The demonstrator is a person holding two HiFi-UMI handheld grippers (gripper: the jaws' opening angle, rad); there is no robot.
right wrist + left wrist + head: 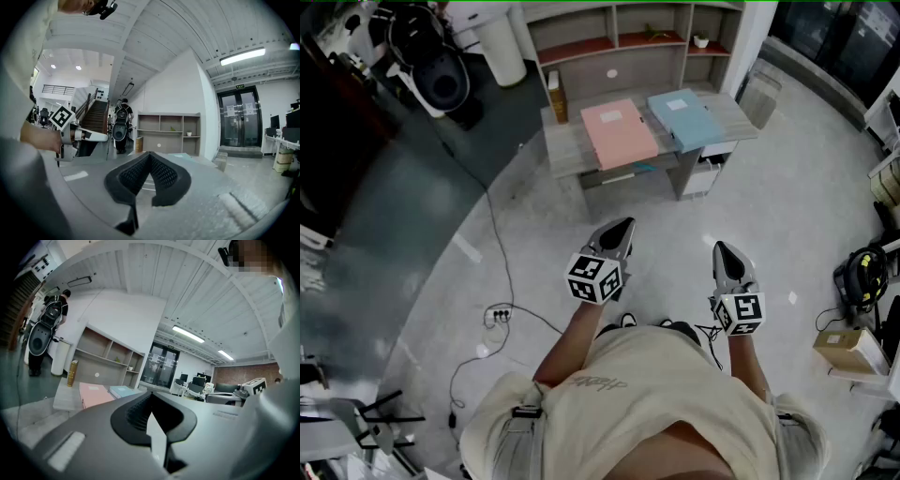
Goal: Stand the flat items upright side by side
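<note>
Here, the left tool and the right tool are both fully closed with nothing between their jaws; they are held side by side over the floor, well apart from the table. On it the pink folder and the blue folder lie flat beside each other (blue at the right), neither upright yet; a shelf unit stands just behind.
</note>
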